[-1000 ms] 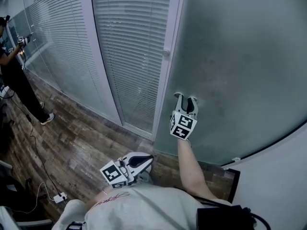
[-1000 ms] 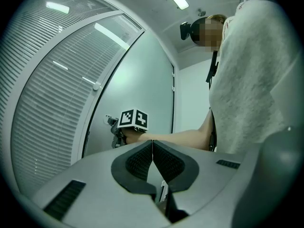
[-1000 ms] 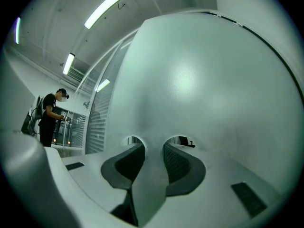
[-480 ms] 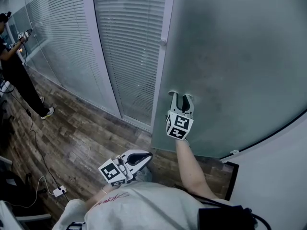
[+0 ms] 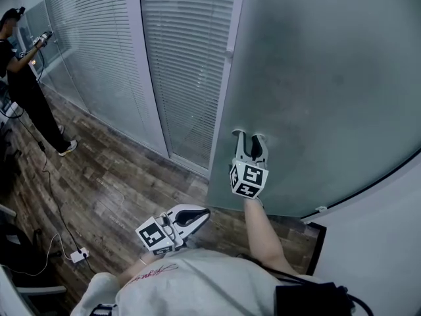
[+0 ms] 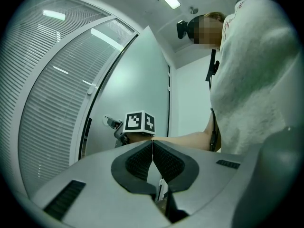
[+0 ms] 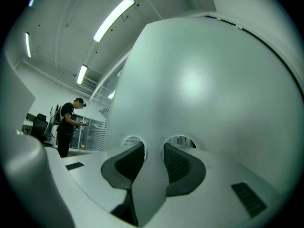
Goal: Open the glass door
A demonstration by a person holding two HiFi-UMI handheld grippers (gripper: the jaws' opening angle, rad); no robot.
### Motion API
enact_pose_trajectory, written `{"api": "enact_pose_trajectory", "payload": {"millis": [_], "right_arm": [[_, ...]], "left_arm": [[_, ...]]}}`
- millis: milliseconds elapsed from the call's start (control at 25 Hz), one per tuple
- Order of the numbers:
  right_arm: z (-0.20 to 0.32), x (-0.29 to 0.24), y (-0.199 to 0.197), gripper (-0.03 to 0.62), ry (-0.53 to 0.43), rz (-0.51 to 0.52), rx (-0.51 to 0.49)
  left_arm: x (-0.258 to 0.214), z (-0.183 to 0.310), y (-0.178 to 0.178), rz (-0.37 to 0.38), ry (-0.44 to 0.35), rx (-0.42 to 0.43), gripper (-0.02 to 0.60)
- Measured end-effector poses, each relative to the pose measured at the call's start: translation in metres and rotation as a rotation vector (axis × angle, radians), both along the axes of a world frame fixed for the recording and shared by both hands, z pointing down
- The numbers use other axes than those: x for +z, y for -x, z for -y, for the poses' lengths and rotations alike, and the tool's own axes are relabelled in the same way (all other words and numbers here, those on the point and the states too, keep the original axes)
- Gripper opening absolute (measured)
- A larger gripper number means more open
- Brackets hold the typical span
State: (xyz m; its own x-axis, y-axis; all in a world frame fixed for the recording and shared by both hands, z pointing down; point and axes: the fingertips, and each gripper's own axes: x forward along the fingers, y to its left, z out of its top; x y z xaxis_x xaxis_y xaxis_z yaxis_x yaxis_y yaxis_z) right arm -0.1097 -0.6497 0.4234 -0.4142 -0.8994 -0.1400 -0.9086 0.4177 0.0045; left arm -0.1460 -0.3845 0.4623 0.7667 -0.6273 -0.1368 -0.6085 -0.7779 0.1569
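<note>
Since a second ago the edge fitting (image 5: 228,52) has climbed in the head view as the wearer closes in. Glass door (image 5: 329,78): straight ahead, judged a heavy, stiff, hinged pane, its frosted face smooth and slippery; best pushed flat near the free edge. Right hand-held gripper (image 5: 253,135): tips against that face, jaws part open, clasping nothing; the gap shows only in its own view. Left hand-held gripper (image 5: 205,213): closed, empty, low by the torso.
</note>
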Motion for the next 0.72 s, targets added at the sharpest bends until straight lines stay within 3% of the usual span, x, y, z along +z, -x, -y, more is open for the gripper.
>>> {"api": "enact_pose_trajectory", "payload": {"millis": [280, 720], "right_arm": [[-0.026, -0.001, -0.004, 0.133, -0.013, 0.008, -0.053], [-0.079, -0.003, -0.015, 0.135, -0.053, 0.000, -0.053]], "left_arm": [[0.004, -0.013, 0.012, 0.001, 0.013, -0.027, 0.018], [0.002, -0.065, 0.051, -0.003, 0.041, -0.079, 0.018]]}}
